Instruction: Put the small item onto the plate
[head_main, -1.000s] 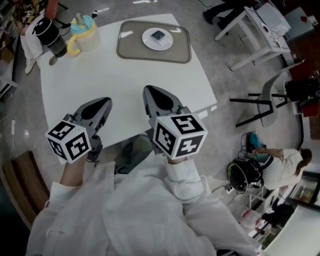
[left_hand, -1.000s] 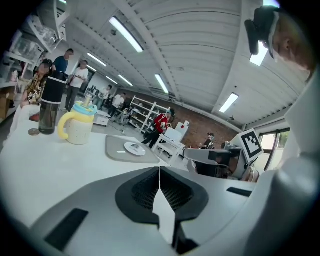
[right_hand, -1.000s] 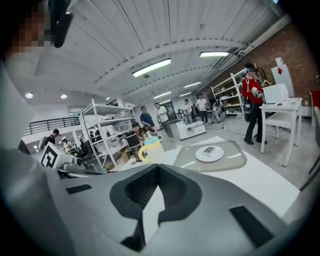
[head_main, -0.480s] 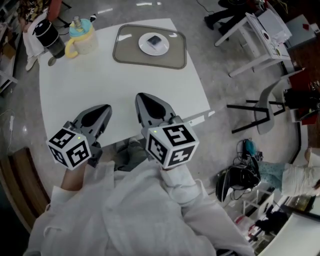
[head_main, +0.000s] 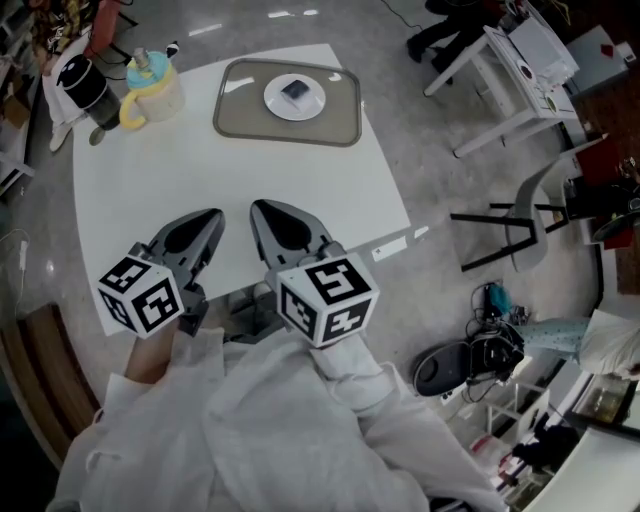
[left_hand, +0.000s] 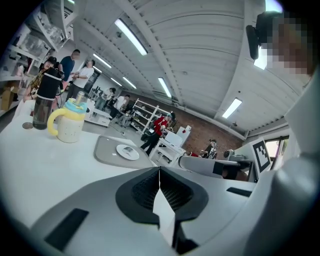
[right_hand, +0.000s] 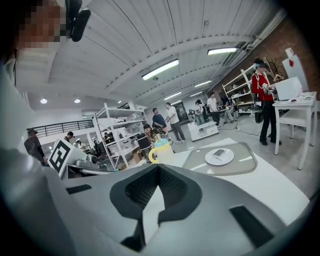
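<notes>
A small dark item (head_main: 293, 89) lies on the round white plate (head_main: 276, 104), which rests on a grey tray (head_main: 235, 118) at the far side of the white table (head_main: 200, 180). The same plate (right_hand: 219, 157) appears in the right gripper view, and the plate (left_hand: 127, 151) also shows in the left gripper view. My left gripper (head_main: 208, 220) and right gripper (head_main: 262, 212) hover side by side over the table's near edge, well short of the tray. Both are shut with nothing between their jaws.
At the table's far left corner stand a yellow-handled cup with a blue lid (head_main: 152, 84) and a dark bottle (head_main: 84, 88). A white folding table (head_main: 520, 60) and a chair (head_main: 530, 215) stand to the right on the floor. People stand in the background.
The view has shifted, so the table and tray sit further left and up in the picture. Both grippers stay together near the front edge, still shut.
</notes>
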